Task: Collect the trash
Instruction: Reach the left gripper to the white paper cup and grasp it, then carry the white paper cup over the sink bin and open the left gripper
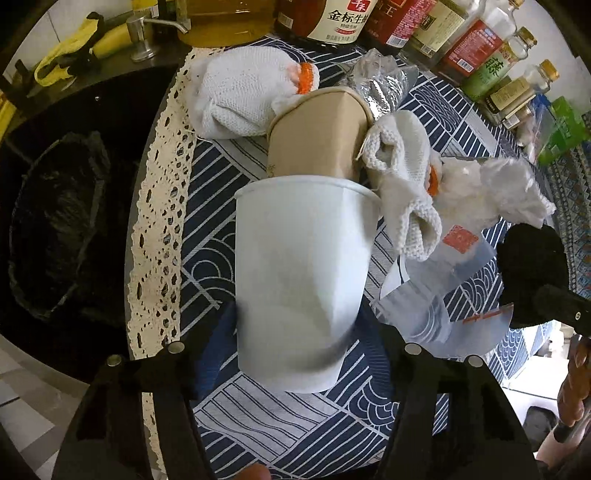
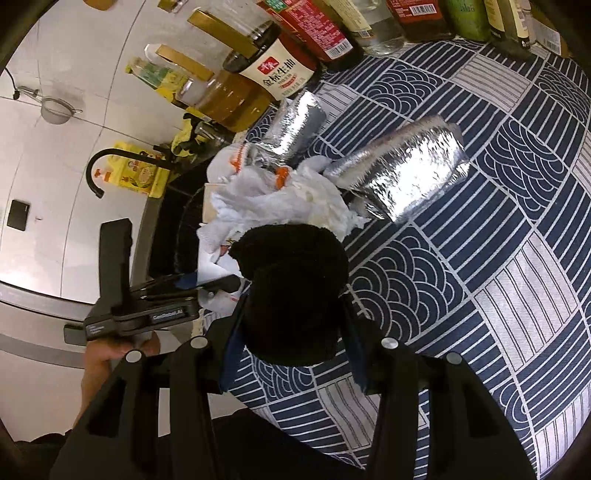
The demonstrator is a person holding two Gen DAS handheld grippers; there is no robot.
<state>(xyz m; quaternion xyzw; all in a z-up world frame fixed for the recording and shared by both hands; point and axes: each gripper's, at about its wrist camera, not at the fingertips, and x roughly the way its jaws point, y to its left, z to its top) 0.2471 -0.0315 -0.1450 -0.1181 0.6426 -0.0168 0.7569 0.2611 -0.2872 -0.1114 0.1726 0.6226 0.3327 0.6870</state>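
My left gripper point(image 1: 295, 328) is shut on a white paper cup point(image 1: 303, 273) and holds it over the patterned tablecloth point(image 1: 280, 417). A brown paper cup point(image 1: 317, 136) lies on its side beyond it, between two white knitted gloves point(image 1: 240, 96) point(image 1: 402, 184). Crumpled white tissue point(image 1: 495, 192) and a clear plastic bag point(image 1: 439, 291) lie to the right. My right gripper point(image 2: 291, 317) is shut on a black fuzzy cloth point(image 2: 295, 280); it also shows in the left wrist view point(image 1: 532, 273). Two silver foil wrappers point(image 2: 402, 173) point(image 2: 295, 125) lie beyond the tissue point(image 2: 280, 199).
A black bin bag point(image 1: 59, 236) hangs open left of the table's lace edge point(image 1: 159, 229). Sauce and oil bottles point(image 1: 340, 18) line the far table edge. A sink with a black tap point(image 2: 99, 166) sits beyond the table.
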